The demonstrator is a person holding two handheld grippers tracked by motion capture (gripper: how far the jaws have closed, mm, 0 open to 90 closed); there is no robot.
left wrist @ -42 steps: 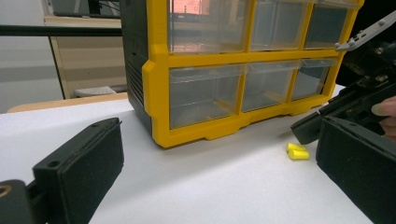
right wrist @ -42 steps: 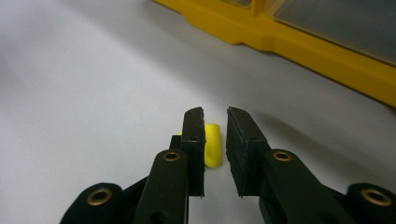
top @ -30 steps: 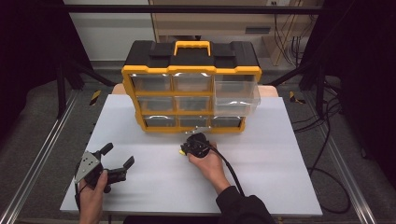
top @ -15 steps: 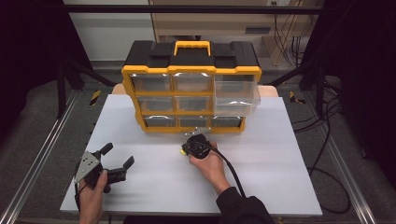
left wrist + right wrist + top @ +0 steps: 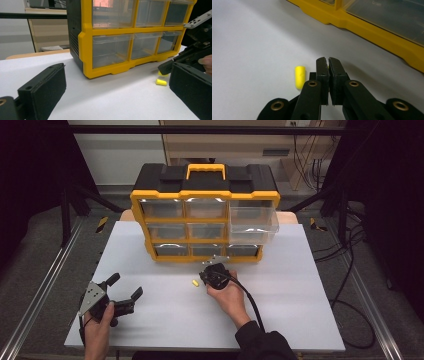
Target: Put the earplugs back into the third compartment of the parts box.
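A yellow-and-black drawer organizer (image 5: 205,215) stands at the back of the white table (image 5: 165,320); its top right drawer (image 5: 252,222) is pulled out. Just in front of it my right gripper (image 5: 205,277) points down at the table. Its jaws are pressed together (image 5: 328,61) with a sliver of yellow foam between them, a small yellow earplug (image 5: 162,73). A second yellow earplug (image 5: 300,76) lies loose on the table beside the jaws (image 5: 195,282). My left gripper (image 5: 126,285) rests open at the near left, nothing between its pads (image 5: 45,87).
The organizer's other clear drawers (image 5: 111,51) are pushed in and look empty. Metal rails (image 5: 45,285) run along both sides of the table, and cables (image 5: 345,270) lie on the floor at the right.
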